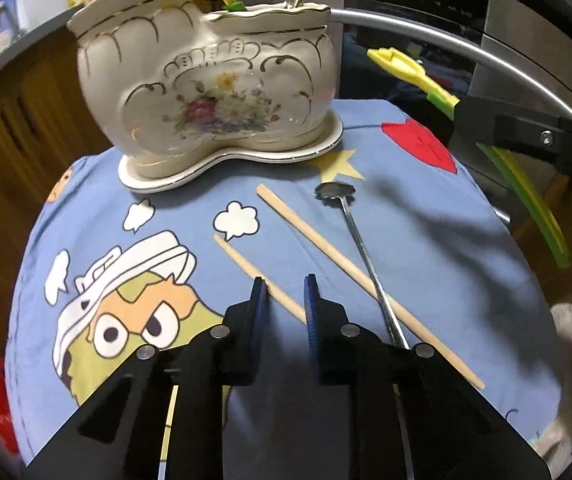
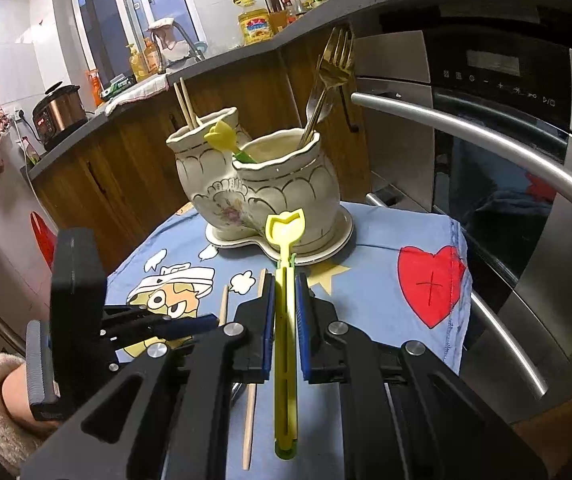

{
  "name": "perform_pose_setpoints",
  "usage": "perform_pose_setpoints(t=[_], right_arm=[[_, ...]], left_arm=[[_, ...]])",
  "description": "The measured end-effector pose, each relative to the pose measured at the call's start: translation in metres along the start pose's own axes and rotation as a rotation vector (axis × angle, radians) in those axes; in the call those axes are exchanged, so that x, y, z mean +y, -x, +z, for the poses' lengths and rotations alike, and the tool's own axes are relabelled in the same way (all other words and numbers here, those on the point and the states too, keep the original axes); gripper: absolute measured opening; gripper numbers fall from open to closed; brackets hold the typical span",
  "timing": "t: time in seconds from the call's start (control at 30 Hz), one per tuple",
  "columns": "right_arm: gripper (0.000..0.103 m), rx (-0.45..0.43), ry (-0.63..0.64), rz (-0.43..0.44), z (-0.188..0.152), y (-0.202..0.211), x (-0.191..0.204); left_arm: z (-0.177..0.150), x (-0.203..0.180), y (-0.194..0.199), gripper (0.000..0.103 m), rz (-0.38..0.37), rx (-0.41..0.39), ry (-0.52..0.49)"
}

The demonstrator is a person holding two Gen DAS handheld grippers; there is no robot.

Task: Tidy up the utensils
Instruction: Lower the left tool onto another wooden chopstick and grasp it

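Yellow tulip clip (image 2: 285,304) pinched in right claw (image 2: 285,300); left claw (image 1: 285,300) spread, no legible writing.

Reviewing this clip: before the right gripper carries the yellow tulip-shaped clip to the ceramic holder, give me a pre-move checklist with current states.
1. Right gripper shut on the yellow tulip clip: ok, both pads press its stem.
2. Clip lifted off the cloth: ok, it hangs in the air in the left wrist view.
3. Ceramic holder upright on its saucer: ok.
4. Room in the nearer compartment: ok, only forks and another yellow clip at its rim.
5. Left gripper out of the path: ok, it is low, open, over a chopstick.
6. Whether the clip's long tail clears the right gripper's body: cannot tell.
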State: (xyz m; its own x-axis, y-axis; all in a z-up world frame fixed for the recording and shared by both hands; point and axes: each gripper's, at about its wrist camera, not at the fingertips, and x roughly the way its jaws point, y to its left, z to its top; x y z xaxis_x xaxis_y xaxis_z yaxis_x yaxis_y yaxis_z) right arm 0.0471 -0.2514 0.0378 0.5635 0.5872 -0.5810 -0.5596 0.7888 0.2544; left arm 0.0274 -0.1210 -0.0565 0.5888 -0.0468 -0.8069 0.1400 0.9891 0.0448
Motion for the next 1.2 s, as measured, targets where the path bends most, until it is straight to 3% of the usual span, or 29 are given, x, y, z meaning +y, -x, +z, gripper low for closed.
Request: perform_pose_setpoints(t=[0.13, 0.2, 0.23, 0.27, 0.37, 0.5, 0.57, 0.63, 0.83, 0.93, 1.2], right_arm=[[0.010, -0.002, 0.001, 0.004, 0.000, 0.001, 0.001], [0.010, 0.000, 0.003, 0.005, 0.000, 0.001, 0.001], [0.010, 0.001, 0.004, 0.006, 0.000, 0.001, 0.001], [0.010, 0.001, 0.006, 0.007, 0.000, 0.001, 0.001], [0.010, 0.001, 0.014, 0.007, 0.000, 0.001, 0.003], [0.010, 0.002, 0.018, 0.010, 0.000, 0.000, 0.005], [0.010, 0.005, 0.021, 0.011, 0.000, -0.002, 0.005], [0.010, 0.010, 0.023, 0.011, 0.000, -0.003, 0.006], [0.010, 0.009, 0.029, 0.014, -0.001, -0.002, 0.006], [0.010, 0.007, 0.031, 0.017, -0.001, -0.001, 0.006], [0.010, 0.006, 0.033, 0.019, -0.001, 0.001, 0.006]], left_arm=[[0.005, 0.001, -0.002, 0.016, 0.009, 0.003, -0.078], [0.008, 0.000, -0.003, 0.010, 0.018, 0.000, -0.128], [0.008, 0.000, -0.002, 0.001, 0.023, 0.001, -0.154], [0.010, 0.000, -0.002, 0.001, 0.035, 0.008, -0.175], [0.012, 0.008, -0.005, 0.001, 0.051, 0.035, -0.182], [0.012, 0.021, 0.001, 0.004, 0.004, 0.022, -0.050], [0.010, 0.019, 0.006, 0.023, -0.038, 0.006, -0.006], [0.006, 0.016, 0.009, 0.032, -0.065, -0.003, 0.023], [0.001, -0.005, 0.005, 0.032, -0.032, 0.022, -0.034], [-0.003, -0.006, 0.008, 0.022, -0.047, 0.023, -0.080], [-0.017, 0.011, 0.019, 0.016, -0.018, 0.045, -0.163]])
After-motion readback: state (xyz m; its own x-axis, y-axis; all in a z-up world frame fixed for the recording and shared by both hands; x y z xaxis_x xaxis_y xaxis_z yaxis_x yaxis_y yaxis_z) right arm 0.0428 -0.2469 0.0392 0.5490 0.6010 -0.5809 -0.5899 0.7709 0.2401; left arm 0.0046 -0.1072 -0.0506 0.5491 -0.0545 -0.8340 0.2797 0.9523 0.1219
